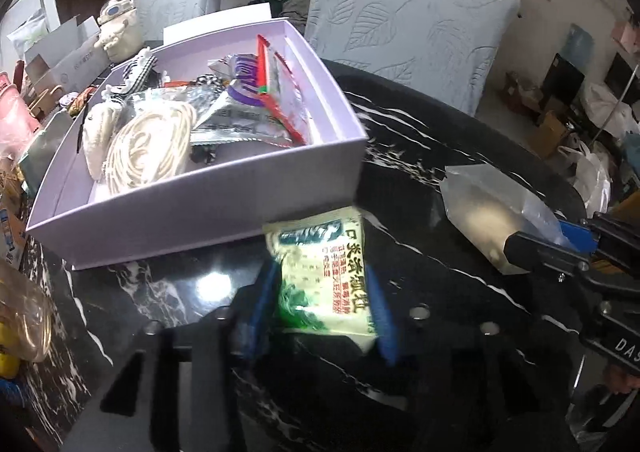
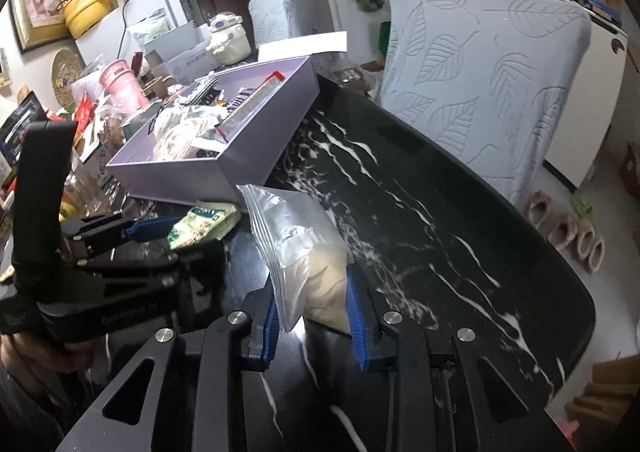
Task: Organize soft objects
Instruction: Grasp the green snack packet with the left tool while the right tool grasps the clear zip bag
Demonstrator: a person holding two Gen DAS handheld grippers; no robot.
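Note:
My left gripper (image 1: pixel 320 292) is shut on a green and white snack packet (image 1: pixel 324 272), held just in front of the lilac box (image 1: pixel 200 212); the packet also shows in the right wrist view (image 2: pixel 204 226). My right gripper (image 2: pixel 312 308) is shut on a clear zip bag (image 2: pixel 296 248) with a pale beige soft lump inside, above the black marble table (image 2: pixel 440 212). The bag also shows in the left wrist view (image 1: pixel 496 212). The box holds a coil of cream rope (image 1: pixel 148 148), foil packets (image 1: pixel 236 108) and other soft items.
Two chairs with pale leaf-pattern covers (image 1: pixel 412 12) stand behind the table. Clutter lines the table's left side: a cream robot-shaped jar (image 1: pixel 118 28), cardboard boxes, a pink cup (image 2: pixel 120 84). Slippers (image 2: pixel 568 228) lie on the floor at right.

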